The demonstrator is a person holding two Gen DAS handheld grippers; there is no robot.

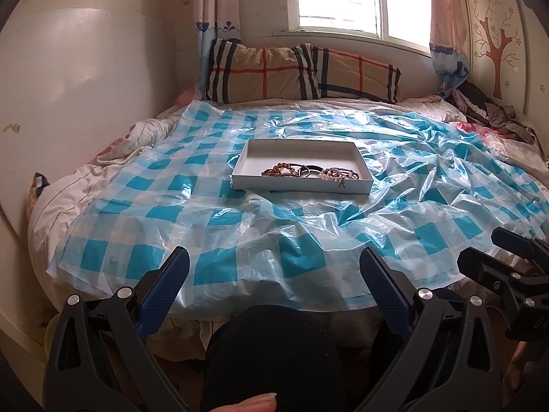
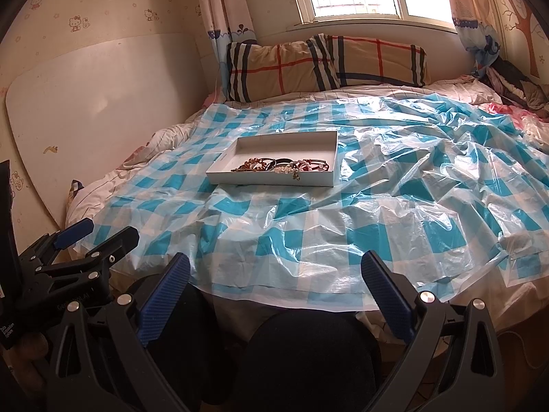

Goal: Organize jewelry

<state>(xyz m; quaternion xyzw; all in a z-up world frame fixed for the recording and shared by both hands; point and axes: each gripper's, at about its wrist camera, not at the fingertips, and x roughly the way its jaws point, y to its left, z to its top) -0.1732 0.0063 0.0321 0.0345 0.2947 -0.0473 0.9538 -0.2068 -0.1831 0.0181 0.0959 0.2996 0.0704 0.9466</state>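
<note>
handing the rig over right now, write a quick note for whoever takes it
Left gripper: open, empty, held back at the near edge of the bed.
Right gripper: open, empty, beside it.
White tray sits mid-bed on the blue checked plastic sheet. All jewelry in view, the amber bead bracelet, dark rings and pale bead bracelet, lies bunched along the tray's near wall.
Done: nothing sorted.
Left: separate the pieces and lay them out.

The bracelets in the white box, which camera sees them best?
The right wrist view. There the bracelets sit a bit larger, and the beads and a small charm hanging over the box wall show clearly. The left wrist view shows the same pile, but smaller and darker.
</note>
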